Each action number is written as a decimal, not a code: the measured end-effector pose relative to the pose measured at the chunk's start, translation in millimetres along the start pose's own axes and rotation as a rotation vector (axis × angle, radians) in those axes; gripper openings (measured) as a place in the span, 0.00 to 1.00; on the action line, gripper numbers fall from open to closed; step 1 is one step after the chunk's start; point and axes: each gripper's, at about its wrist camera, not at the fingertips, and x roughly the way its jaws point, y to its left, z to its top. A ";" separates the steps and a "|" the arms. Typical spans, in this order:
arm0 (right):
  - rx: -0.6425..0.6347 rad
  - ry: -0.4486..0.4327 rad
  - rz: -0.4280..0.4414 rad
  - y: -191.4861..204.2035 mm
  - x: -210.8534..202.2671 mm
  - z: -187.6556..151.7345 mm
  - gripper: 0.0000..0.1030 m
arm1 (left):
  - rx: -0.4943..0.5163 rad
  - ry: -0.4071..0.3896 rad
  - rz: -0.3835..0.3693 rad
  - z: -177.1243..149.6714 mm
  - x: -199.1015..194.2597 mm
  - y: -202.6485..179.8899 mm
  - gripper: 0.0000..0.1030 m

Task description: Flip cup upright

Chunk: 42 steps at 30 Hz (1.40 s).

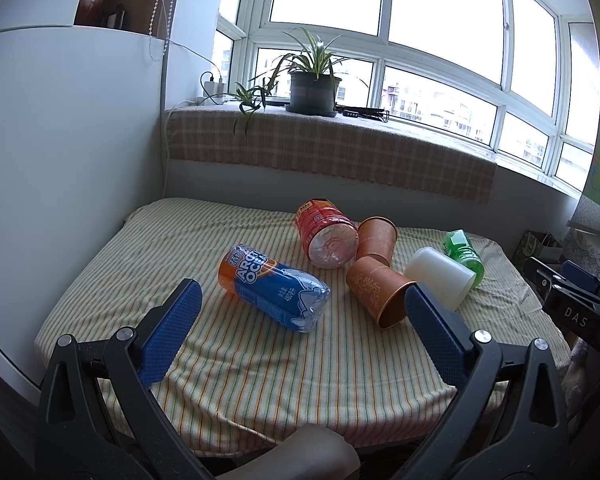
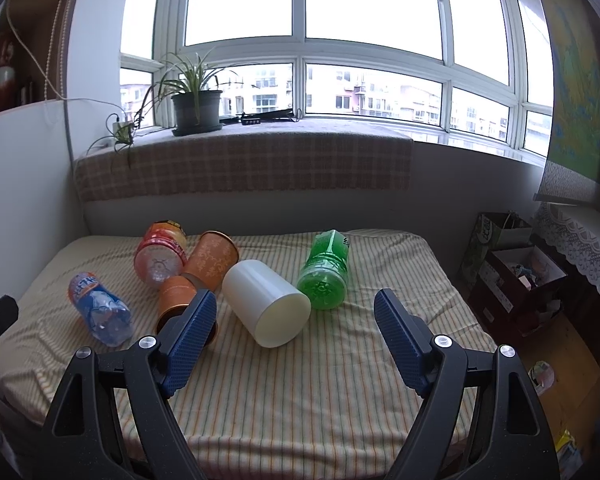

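Both grippers, left gripper [image 1: 302, 312] & right gripper [image 2: 296, 316], gape wide, hold nothing. White cup [image 2: 266, 304] lies sideways mid-bed [image 2: 300, 400]; prob. light, stiff, slick; grip across its wall.

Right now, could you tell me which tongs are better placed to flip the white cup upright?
Probably the right tongs: open, with the white cup lying on its side almost between their fingers. The left tongs, also open, face the blue bottle instead.

Your left gripper [image 1: 302, 300] hangs level and pointed forward, its jaws spread wide with nothing between the blue pads [image 1: 172, 332]. Your right gripper [image 2: 294, 308] sits just the same, wide apart and empty, off to its right.
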 end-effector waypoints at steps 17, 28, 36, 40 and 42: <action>0.182 0.219 0.170 -60.3 111.5 26.5 0.79 | -0.068 0.109 -0.003 -15.1 20.0 24.2 1.00; 0.393 0.499 0.240 -103.8 224.2 31.1 0.79 | -0.099 0.157 0.026 -21.6 15.4 39.1 1.00; 0.504 0.597 0.301 -113.9 257.1 25.2 0.79 | -0.103 0.182 0.029 -22.2 16.9 40.4 1.00; 0.490 0.616 0.297 -107.4 263.6 26.3 0.78 | -0.102 0.184 0.026 -22.9 17.0 39.5 1.00; 0.485 0.635 0.295 -104.0 268.7 26.4 0.70 | -0.099 0.184 0.025 -23.2 17.4 38.4 1.00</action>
